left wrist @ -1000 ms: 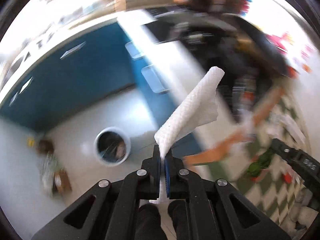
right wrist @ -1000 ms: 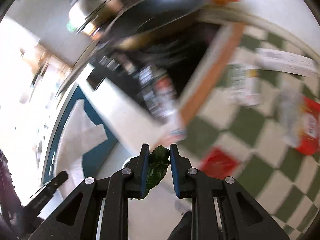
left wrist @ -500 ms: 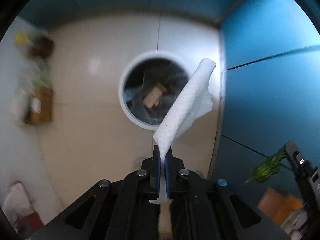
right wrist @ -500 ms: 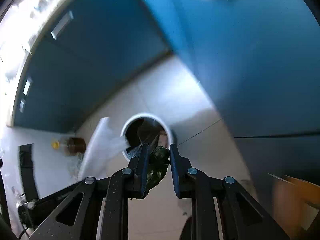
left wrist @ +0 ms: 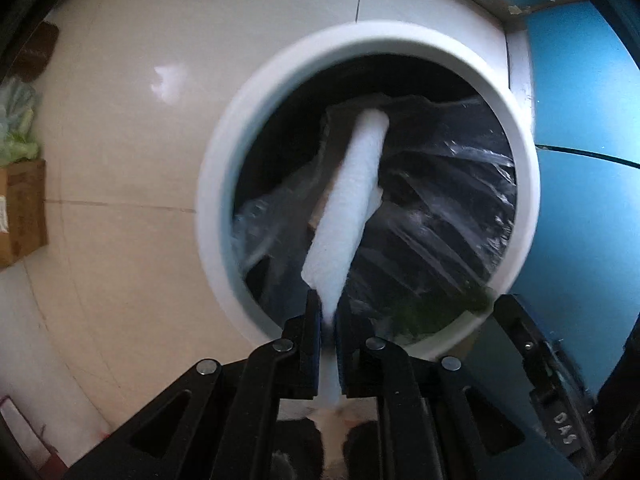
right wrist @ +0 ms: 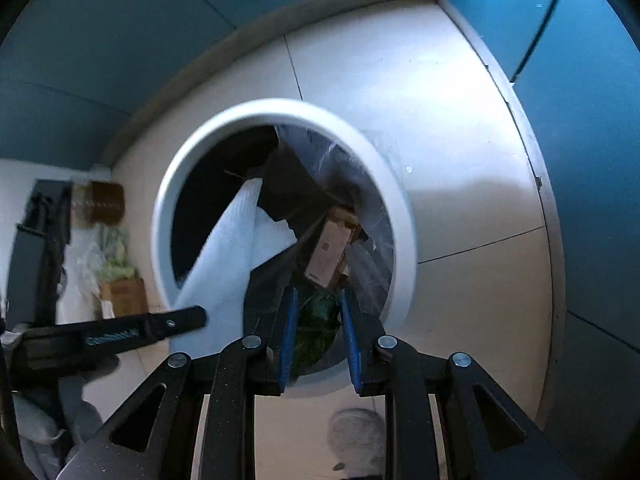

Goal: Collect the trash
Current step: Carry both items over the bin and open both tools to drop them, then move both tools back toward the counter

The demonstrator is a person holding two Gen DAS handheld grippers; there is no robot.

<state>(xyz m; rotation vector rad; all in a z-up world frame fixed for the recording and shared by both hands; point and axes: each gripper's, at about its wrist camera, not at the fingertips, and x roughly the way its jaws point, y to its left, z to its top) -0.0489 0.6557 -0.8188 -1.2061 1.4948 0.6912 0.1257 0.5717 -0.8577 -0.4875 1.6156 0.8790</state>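
A white-rimmed round bin (left wrist: 216,184) with a clear liner fills the left wrist view from straight above. My left gripper (left wrist: 329,312) hangs over its near rim. Its jaws are opening, and a rolled white paper towel (left wrist: 352,200) runs loosely between them out over the bin's mouth. My right gripper (right wrist: 318,320) hovers over the bin rim (right wrist: 400,216) too. Its jaws are also opening, and a crumpled green wrapper (right wrist: 316,320) sits between them, clear of the right pad. The paper towel (right wrist: 228,256) shows at the left of the right wrist view.
A cardboard piece (right wrist: 328,252) lies inside the bin. Blue cabinet fronts (left wrist: 580,120) stand close on the right. A brown cardboard box (left wrist: 20,212) and a bag of greenish stuff (left wrist: 16,120) rest on the pale tiled floor (left wrist: 120,80) to the left.
Both grippers have swung from the table down to just above the bin, which now looks much larger. The jaws of both have parted from their shut grips.
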